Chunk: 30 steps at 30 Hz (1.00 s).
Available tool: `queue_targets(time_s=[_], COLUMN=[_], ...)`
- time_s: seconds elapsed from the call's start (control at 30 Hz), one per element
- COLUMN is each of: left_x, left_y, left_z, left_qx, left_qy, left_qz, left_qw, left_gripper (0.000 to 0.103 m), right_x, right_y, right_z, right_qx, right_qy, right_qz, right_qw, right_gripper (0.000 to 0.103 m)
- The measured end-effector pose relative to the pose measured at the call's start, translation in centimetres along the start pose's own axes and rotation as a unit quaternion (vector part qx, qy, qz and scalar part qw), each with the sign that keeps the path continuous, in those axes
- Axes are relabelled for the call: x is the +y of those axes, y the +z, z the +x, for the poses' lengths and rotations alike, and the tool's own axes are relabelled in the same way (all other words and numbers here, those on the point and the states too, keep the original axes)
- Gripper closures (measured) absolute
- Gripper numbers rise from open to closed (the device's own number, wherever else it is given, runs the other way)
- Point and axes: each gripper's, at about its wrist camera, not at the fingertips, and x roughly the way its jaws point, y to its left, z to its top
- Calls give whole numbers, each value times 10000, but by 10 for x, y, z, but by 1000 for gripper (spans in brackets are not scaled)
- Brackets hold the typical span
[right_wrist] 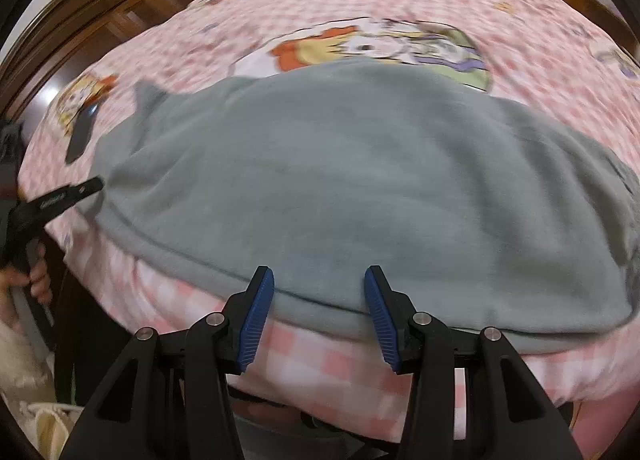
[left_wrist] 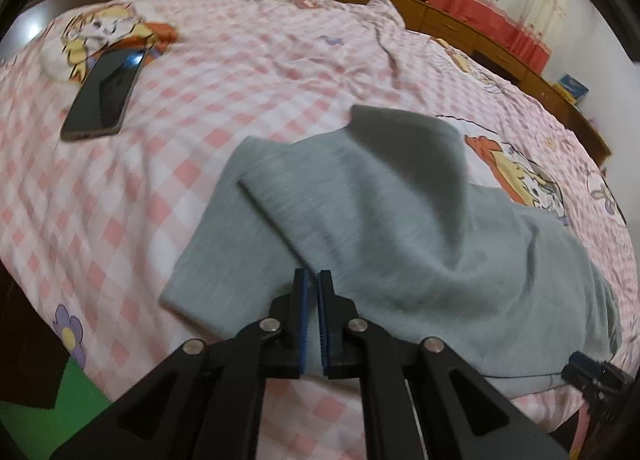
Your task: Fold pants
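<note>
The left hand-held gripper point(left_wrist: 313, 284) is closed, pinching a fold of the grey pants point(left_wrist: 400, 244), while the right hand-held gripper point(right_wrist: 319, 280) stands open over their near edge, holding nothing; the pants lie spread on the pink checked bed point(left_wrist: 240, 60), a phone point(left_wrist: 104, 94) farther off

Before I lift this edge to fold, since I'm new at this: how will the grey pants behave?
Probably floppy: the grey pants drape in soft folds. Likely light, a raised flap holding its peak. The fleecy surface should grip the left gripper fingers rather than slip.
</note>
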Motion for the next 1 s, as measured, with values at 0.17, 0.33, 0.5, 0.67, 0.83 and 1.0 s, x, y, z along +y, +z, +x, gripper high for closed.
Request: queue_targets(time_s=[0.17, 0.33, 0.5, 0.67, 0.83, 1.0], left_x=[18, 27, 34, 36, 37, 34], left_y=[3, 11, 18, 20, 26, 32], left_z=[6, 11, 18, 21, 29, 27], left_qx=[120, 188, 203, 217, 132, -133], left_qy=[-307, -647, -773, -802, -709, -732], left_qz=[-293, -498, -709, -795, -990, -1074], left_qw=[9990, 9965, 9943, 9934, 9925, 9914], left_gripper=[100, 100, 100, 97, 93, 78], right_x=[24, 38, 51, 62, 63, 60], right_y=[6, 10, 10, 9, 9, 9], right_z=[7, 16, 26, 32, 36, 36], right_qx=[42, 84, 168, 194, 211, 180], right_qy=[117, 229, 229, 88, 89, 193], right_qz=[-290, -432, -659, -909, -1024, -954], right_qw=[9995, 9988, 9974, 9956, 9945, 9951], right_gripper=[55, 55, 55, 47, 42, 42])
